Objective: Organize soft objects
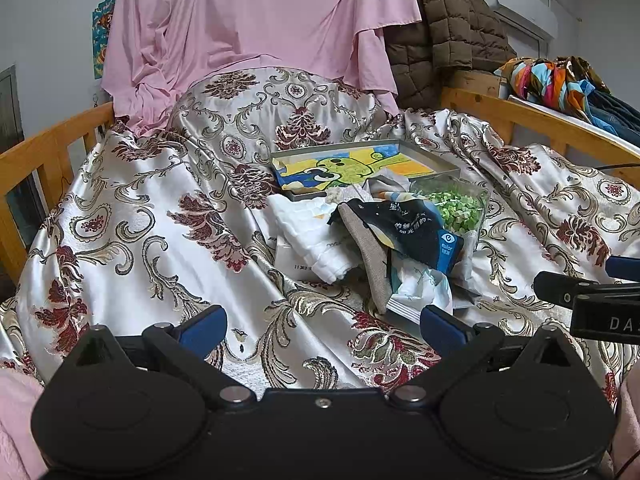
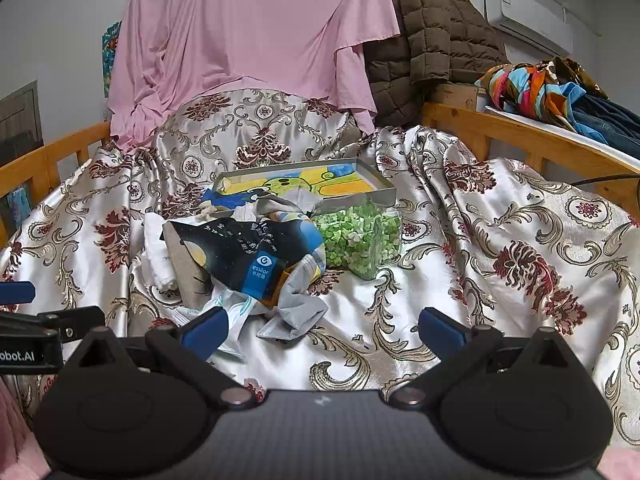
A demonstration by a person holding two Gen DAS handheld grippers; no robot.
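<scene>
My bed (image 1: 520,114) has wooden rails and is draped in a shiny floral cover (image 1: 160,216). On the cover lie a shallow tray (image 2: 380,188) with a cartoon picture, a clear jar (image 2: 360,236) of green bits just beside it, and a heap of cloths (image 2: 248,256) touching both.

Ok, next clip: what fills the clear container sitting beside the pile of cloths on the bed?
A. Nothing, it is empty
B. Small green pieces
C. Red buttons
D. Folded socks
B: the clear container is packed with small green pieces, seen through its walls in both wrist views, just right of the dark printed cloth and in front of the picture tray.
</scene>
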